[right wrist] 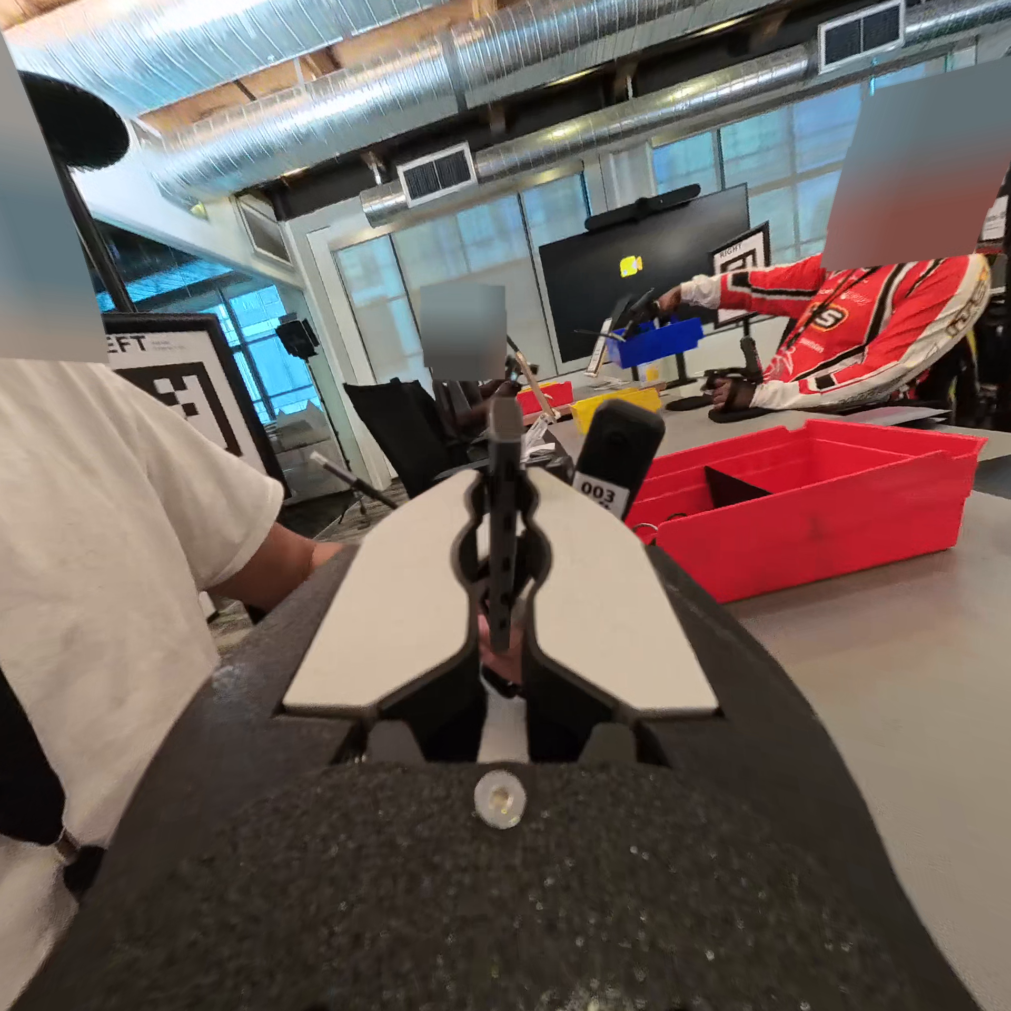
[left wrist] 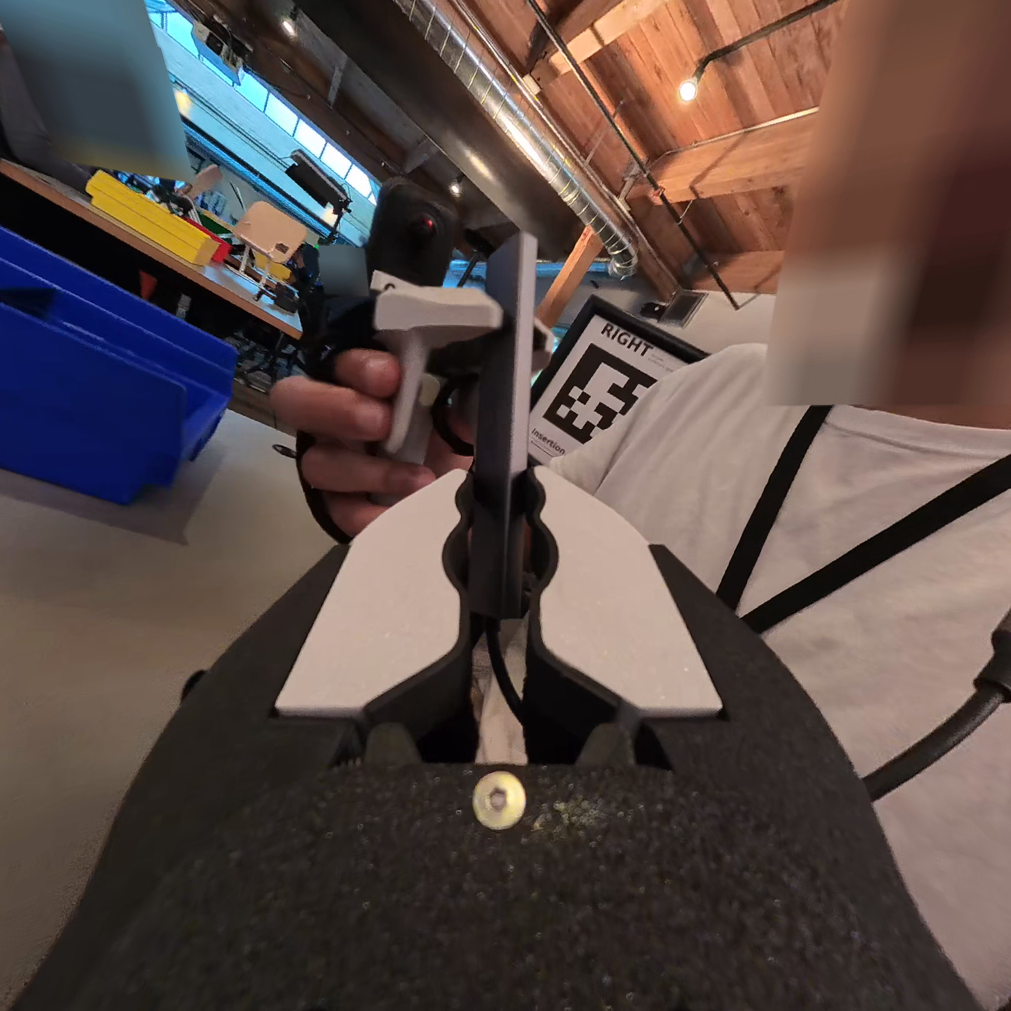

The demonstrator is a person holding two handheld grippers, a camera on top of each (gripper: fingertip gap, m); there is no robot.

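Left wrist view first, left to right: a blue bin sits on the pale table at the far left. Beside it a hand grips the handle of the right gripper, seen here from the front with its black camera above. Dead centre, the left gripper has its fingers pressed together on a thin dark panel that stands upright between them, a black cable hanging below it. Behind that stands a framed marker sign, then the person's white shirt with black straps.

Over to the right wrist view: white sleeve on the left, another framed marker sign behind it. In the middle the right gripper is clamped on the same panel, seen edge-on. Just right of it, a black camera, then a red bin on the table.
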